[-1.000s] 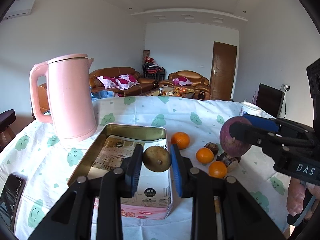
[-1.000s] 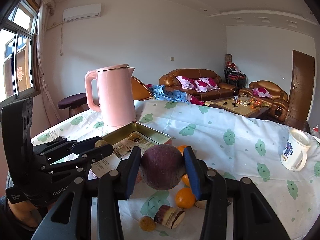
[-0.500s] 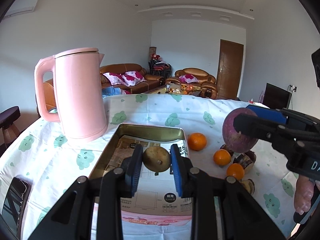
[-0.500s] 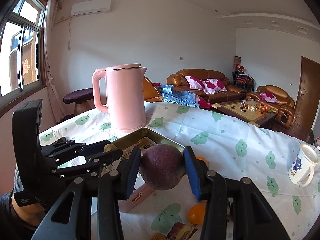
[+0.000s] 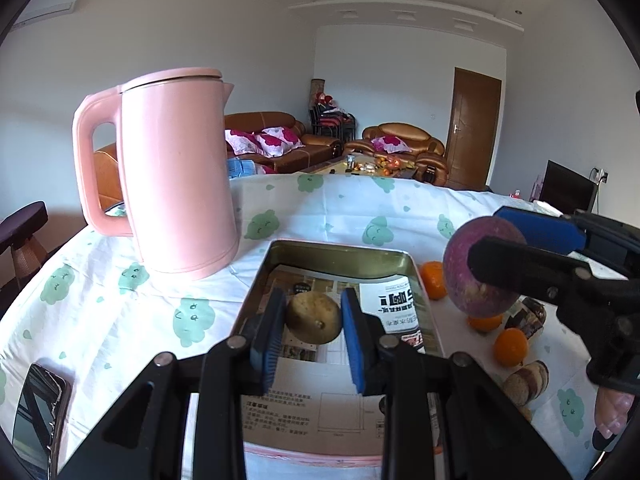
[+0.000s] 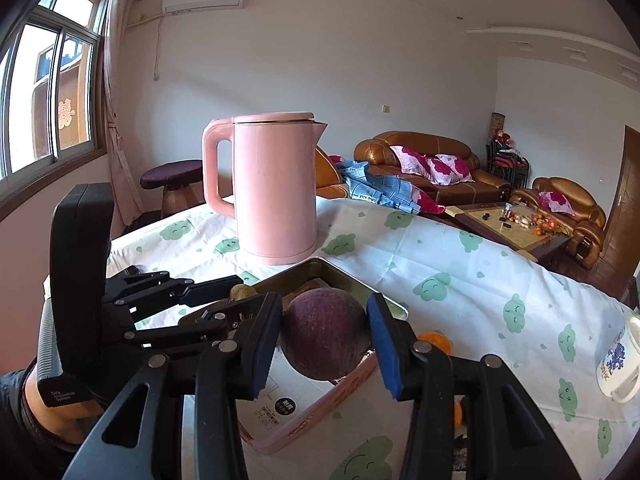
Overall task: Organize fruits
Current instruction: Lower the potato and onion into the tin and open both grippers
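Note:
My left gripper [image 5: 314,322] is shut on a small brown-green round fruit [image 5: 314,319], held above the paper-lined metal tin [image 5: 340,249]. My right gripper [image 6: 324,330] is shut on a large purple round fruit [image 6: 324,332], hovering over the tin's [image 6: 320,266] near right edge; in the left wrist view that purple fruit [image 5: 464,252] hangs at the right. Several oranges [image 5: 510,347] and dark cut pieces [image 5: 526,382] lie on the cloth right of the tin.
A tall pink kettle [image 5: 176,172] stands just left of the tin's far end. A phone [image 5: 36,408] lies at the near left table edge. A white patterned mug [image 6: 618,366] sits at the far right. The white tablecloth [image 6: 460,264] has green cloud prints.
Both grippers have advanced with their fruits toward the tin and kettle, which now look larger and nearer. The oranges have slid down and right in the left wrist view. Both grips are unchanged.

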### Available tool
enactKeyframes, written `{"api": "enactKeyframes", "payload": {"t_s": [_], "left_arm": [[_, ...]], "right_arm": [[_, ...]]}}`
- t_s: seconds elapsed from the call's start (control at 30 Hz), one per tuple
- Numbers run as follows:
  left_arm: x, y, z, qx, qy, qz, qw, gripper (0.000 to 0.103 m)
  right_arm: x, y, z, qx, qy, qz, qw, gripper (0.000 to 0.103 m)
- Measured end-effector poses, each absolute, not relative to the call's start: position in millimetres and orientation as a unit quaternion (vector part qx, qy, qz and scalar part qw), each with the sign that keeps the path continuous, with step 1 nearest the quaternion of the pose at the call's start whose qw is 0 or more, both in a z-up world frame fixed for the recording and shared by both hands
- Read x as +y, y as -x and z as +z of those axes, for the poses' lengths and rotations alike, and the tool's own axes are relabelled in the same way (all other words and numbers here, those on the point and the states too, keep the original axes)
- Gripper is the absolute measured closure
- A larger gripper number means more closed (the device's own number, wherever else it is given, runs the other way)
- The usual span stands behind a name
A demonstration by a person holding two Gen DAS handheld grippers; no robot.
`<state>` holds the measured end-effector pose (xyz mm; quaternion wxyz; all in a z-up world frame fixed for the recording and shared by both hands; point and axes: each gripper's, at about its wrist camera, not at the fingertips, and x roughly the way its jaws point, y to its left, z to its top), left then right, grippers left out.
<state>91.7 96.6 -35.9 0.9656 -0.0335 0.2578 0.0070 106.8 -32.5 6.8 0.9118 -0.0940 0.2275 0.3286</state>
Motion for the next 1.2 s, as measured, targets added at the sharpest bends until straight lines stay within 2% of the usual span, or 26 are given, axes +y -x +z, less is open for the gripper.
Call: {"api": "enactKeyframes", "payload": {"t_s": [1.2], "left_arm": [[118,-127,-64,0.332,0.049,0.002,0.942,0.074]], "right_arm": [[10,-150,-42,0.288,0.124,0.334,0.889,0.057]]}}
